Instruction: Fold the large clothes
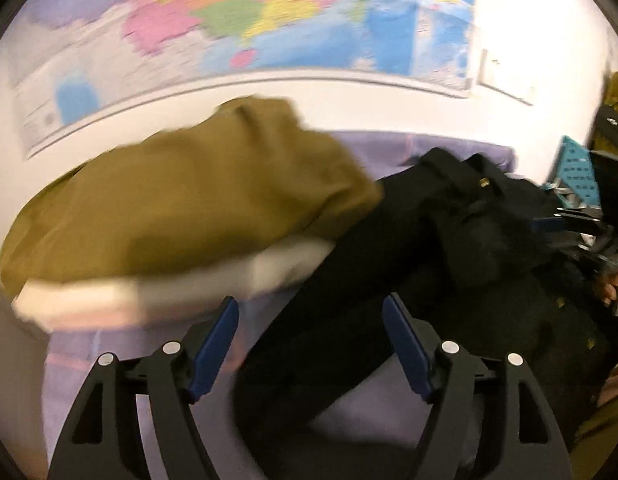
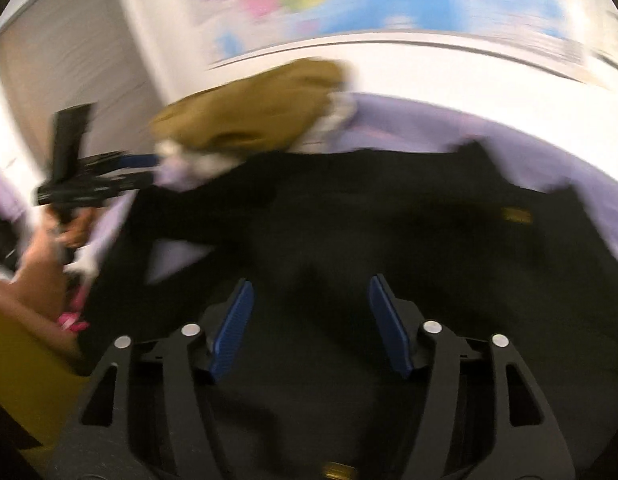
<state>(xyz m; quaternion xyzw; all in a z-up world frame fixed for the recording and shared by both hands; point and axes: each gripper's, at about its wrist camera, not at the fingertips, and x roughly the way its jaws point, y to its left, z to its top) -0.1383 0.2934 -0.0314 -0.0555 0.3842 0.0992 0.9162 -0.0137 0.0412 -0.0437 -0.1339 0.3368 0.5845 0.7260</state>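
Observation:
A black garment with small gold buttons (image 1: 449,248) lies spread across a lilac bedsheet (image 1: 461,148); in the right wrist view the same black garment (image 2: 369,220) fills the middle. My left gripper (image 1: 311,320) hangs open above one black sleeve, nothing between its blue pads. My right gripper (image 2: 311,300) stands open over the black cloth, its pads apart from it. The right gripper (image 1: 577,220) also shows at the right edge of the left wrist view, the left gripper (image 2: 97,184) at the left edge of the right wrist view. Both pictures are blurred.
A folded olive garment (image 1: 189,200) rests on folded white cloth (image 1: 169,288) at the left of the bed. A coloured map (image 1: 229,20) hangs on the white wall behind. A teal patterned item (image 1: 577,168) lies at the far right. A hand (image 2: 73,232) grips the left tool.

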